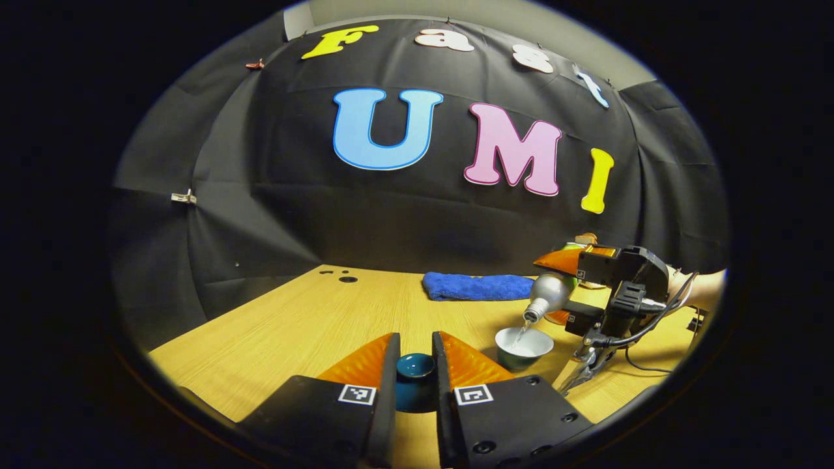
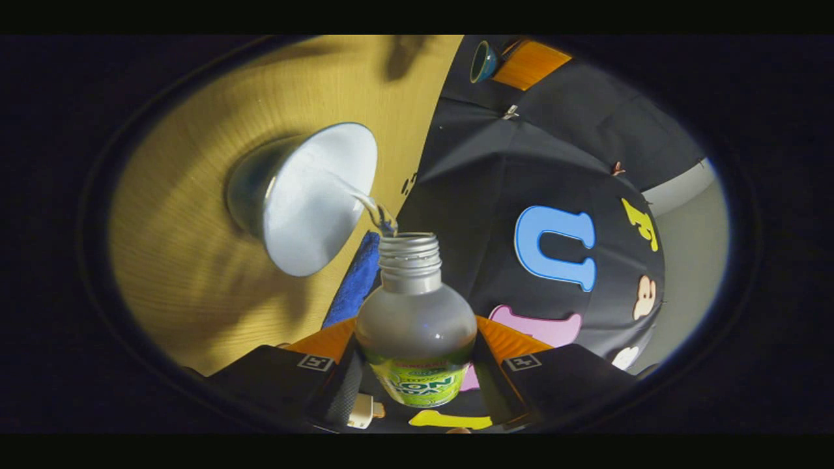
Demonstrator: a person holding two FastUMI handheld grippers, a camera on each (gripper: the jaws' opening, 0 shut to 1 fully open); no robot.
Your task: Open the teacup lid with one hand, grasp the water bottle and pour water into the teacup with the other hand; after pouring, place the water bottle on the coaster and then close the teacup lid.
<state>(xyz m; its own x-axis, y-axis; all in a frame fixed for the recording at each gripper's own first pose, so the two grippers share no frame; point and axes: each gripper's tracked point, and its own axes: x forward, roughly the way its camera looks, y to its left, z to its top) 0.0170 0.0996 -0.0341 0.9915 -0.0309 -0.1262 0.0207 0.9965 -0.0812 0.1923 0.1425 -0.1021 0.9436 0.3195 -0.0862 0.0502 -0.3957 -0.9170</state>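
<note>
Currently the pouring step is in hand.

Teacup: one, lid off, standing on the wooden surface; pale inside, mouth open to the stream.

Water bottle: one, uncapped, tipped with its neck just above the cup's rim; a thin stream of water runs from its mouth into the cup.

Right gripper: jaws pinching the bottle at its body, one on each side.

Teacup lid: one, dark blue-green, held off to the side of the cup. Left gripper: jaws closed about the lid, apparently pressing it on both sides.

Blue cloth: one, folded, lying at the back of the surface.

Coaster: possibly the orange-toned thing behind the bottle in the left gripper view, too hidden to tell.

Next move, as judged: right the bottle once the cup holds enough, then carry it upright to the coaster; lid goes back last.
</note>
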